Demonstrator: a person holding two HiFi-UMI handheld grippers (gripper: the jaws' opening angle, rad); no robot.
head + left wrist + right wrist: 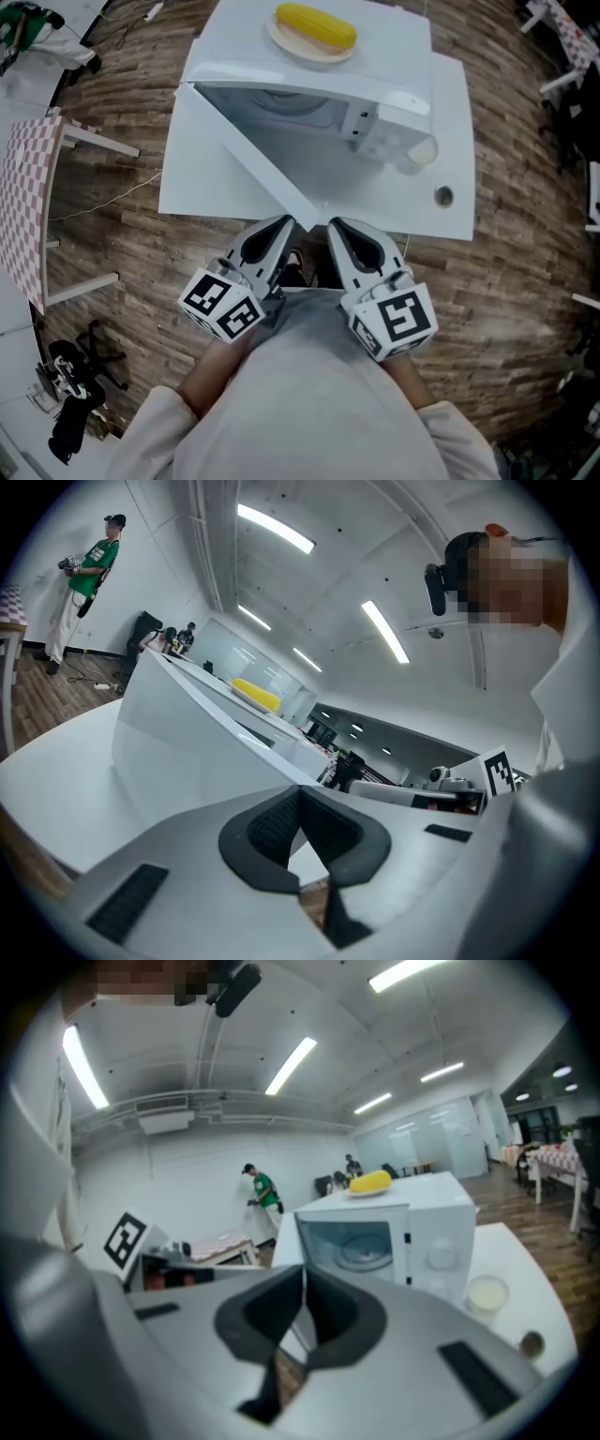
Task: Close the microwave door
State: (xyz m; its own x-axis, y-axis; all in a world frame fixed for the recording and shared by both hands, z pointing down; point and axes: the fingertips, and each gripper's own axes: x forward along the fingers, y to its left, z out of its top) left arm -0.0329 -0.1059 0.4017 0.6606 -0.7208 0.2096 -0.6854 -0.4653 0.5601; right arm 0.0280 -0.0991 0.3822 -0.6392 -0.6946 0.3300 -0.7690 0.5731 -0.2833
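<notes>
A white microwave (375, 103) stands on a white table (455, 141). Its door (248, 159) hangs wide open, swung out toward me, with its free edge near the table's front edge. The right gripper view looks into the microwave's cavity (361, 1241), where the round turntable shows. My left gripper (286, 225) and right gripper (336, 227) sit side by side close to my body, just short of the door's free edge. Both are shut with nothing between the jaws. In the left gripper view the door (187, 733) rises just beyond my left gripper (298, 799).
A plate with a yellow corn cob (316, 26) rests on top of the microwave. A small pale bowl (419, 153) and a small round object (443, 196) lie on the table to the microwave's right. A checkered table (23, 197) stands at the left. A person in green (262, 1190) stands far off.
</notes>
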